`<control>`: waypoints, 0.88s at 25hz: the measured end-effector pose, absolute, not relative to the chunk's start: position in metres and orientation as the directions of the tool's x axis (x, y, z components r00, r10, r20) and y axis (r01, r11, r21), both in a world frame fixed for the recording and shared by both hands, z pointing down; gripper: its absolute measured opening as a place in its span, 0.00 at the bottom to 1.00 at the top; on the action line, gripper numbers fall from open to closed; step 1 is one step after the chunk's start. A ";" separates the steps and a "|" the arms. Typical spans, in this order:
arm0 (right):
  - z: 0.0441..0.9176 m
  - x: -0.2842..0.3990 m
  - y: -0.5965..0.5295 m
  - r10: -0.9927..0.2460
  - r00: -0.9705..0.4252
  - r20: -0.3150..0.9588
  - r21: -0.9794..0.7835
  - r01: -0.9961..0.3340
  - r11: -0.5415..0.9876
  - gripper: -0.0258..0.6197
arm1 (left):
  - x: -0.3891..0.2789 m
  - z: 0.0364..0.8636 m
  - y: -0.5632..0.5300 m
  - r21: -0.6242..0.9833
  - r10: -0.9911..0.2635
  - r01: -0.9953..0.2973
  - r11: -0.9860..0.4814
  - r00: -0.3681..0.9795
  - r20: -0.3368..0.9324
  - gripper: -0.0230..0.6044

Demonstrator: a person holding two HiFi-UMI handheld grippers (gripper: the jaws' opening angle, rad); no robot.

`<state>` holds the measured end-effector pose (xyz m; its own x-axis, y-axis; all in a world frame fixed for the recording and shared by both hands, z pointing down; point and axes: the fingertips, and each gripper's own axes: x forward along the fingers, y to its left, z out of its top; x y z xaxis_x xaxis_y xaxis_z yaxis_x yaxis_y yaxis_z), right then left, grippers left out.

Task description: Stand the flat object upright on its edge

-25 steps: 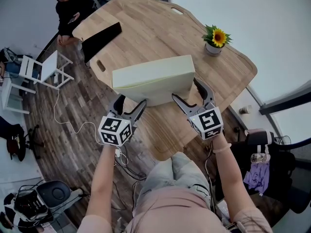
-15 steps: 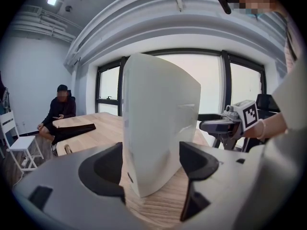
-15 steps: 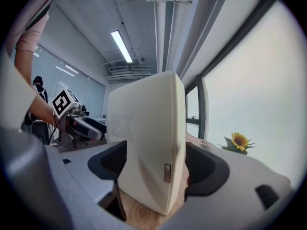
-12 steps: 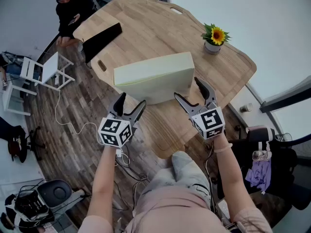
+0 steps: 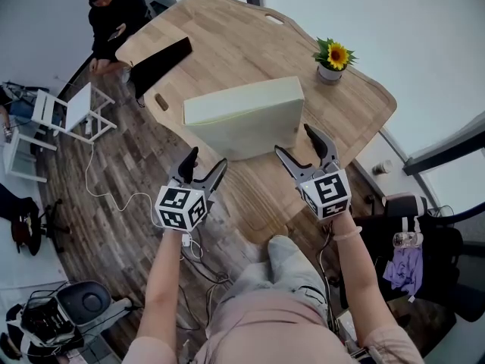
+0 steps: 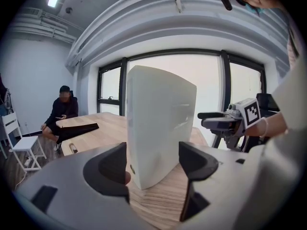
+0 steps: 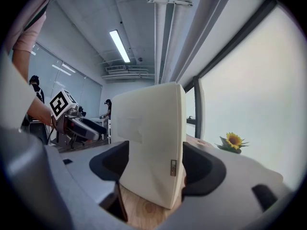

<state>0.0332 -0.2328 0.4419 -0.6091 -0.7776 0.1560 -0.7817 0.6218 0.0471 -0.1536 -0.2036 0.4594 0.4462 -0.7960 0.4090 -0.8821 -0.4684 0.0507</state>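
Both grippers are wide and empty in the head view, left gripper point(image 5: 206, 158) and right gripper point(image 5: 295, 139) just short of the pad point(image 5: 244, 118), which stands on edge on the table point(image 5: 227, 44).

Left gripper view: pad's upright, so I'd back straight off, no nudging.

Right gripper view: jaws just closed a bit with nothing between them. The pad's tag point(image 7: 173, 167) is unreadable.
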 end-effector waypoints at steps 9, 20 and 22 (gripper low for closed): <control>0.436 0.034 -0.215 -0.786 -0.596 0.164 0.047 -0.792 0.609 0.50 | -0.152 0.447 -0.187 0.057 -0.793 -0.874 -0.482 0.463 0.396 0.56; 0.418 0.027 -0.181 -0.788 -0.595 0.157 0.064 -0.790 0.610 0.39 | -0.156 0.424 -0.162 0.040 -0.827 -0.886 -0.462 0.447 0.342 0.38; 0.416 0.026 -0.175 -0.790 -0.592 0.157 0.065 -0.792 0.607 0.37 | -0.157 0.422 -0.157 0.035 -0.833 -0.889 -0.457 0.442 0.334 0.33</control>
<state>0.0261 -0.1753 0.4164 -0.5923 -0.7902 0.1574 -0.7923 0.6067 0.0646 -0.1574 -0.1565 0.4220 0.4416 -0.8326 0.3344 -0.8886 -0.4573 0.0348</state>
